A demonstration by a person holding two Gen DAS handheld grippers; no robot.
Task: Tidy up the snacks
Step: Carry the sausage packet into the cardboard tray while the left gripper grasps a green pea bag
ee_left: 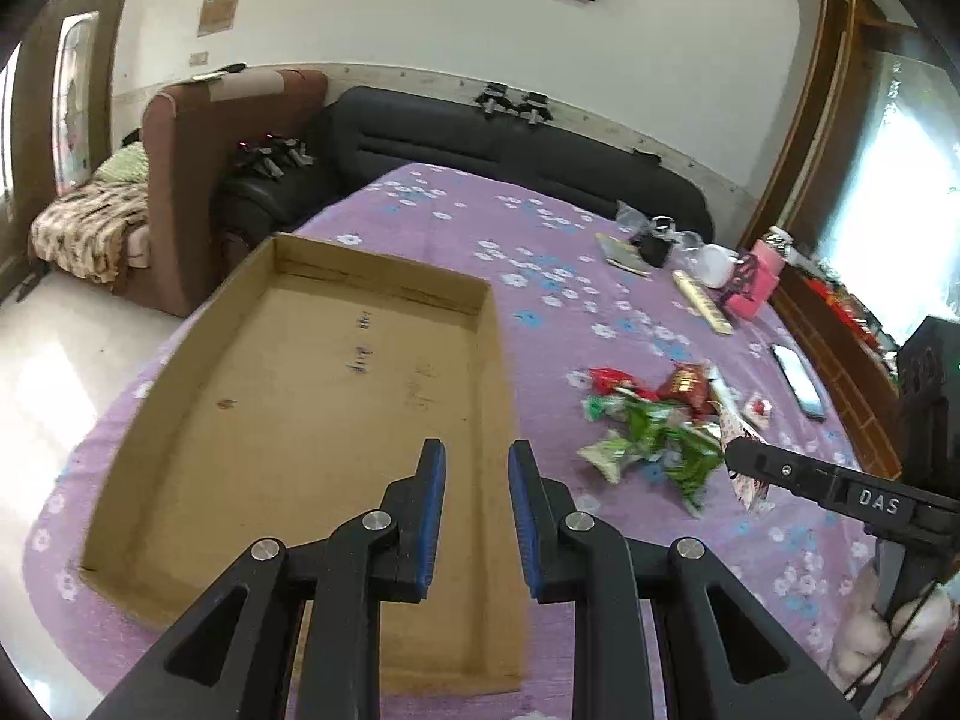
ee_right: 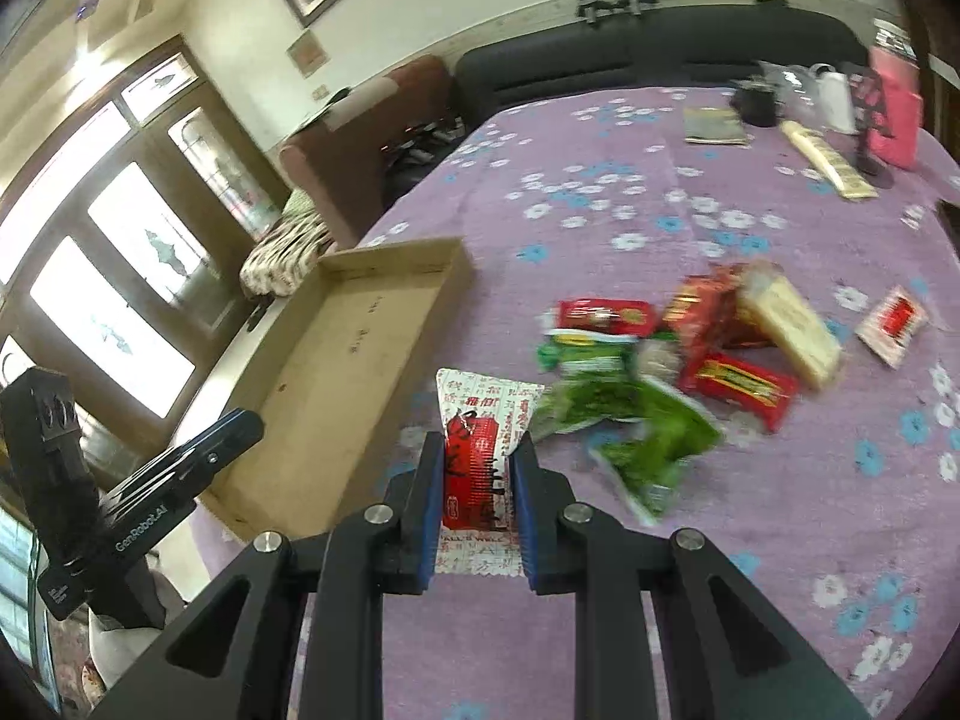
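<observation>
Jaws: right gripper clamped on white-red snack packet | packet long axis along fingers | left gripper together, empty

Cardboard tray: interior bare, open from above; its low walls are the only barrier on entry from the side. In the left wrist view a strip of purple tablecloth between tray and snack pile lies unobstructed. The pile crowds the centre right. The upper right of the frame is cluttered: a pink box, a white cup, a phone near the table edge. In the right wrist view the lower right cloth is clear; the left gripper stands beside the tray's near end.
</observation>
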